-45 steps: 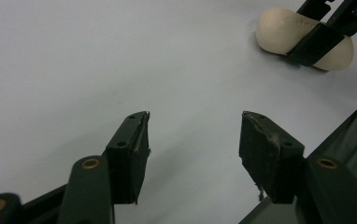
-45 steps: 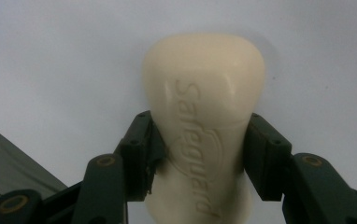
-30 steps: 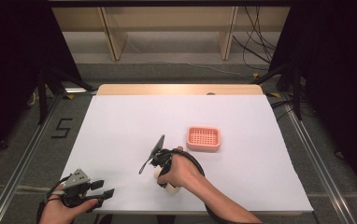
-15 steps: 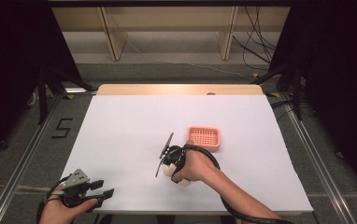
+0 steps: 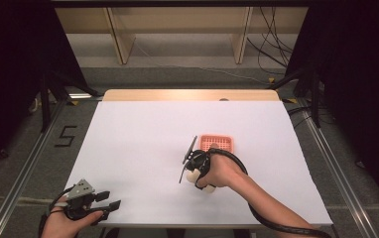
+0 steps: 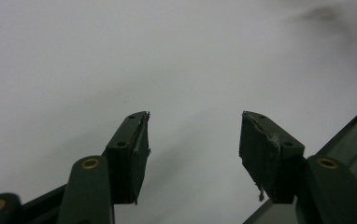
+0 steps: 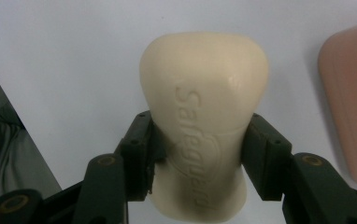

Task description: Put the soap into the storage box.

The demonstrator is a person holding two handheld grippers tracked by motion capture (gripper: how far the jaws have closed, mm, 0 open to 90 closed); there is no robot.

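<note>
Clamping a cream, embossed soap bar (image 7: 203, 116), the right gripper (image 7: 200, 154).

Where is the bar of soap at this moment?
The soap bar is clamped between the right tool's jaws. In the high view it sits right of the table's middle, just short of the pink soap dish.

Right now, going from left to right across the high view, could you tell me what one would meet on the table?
Left gripper, open, at the near left edge of the white table → right gripper shut on a cream soap bar → pink soap dish.
</note>
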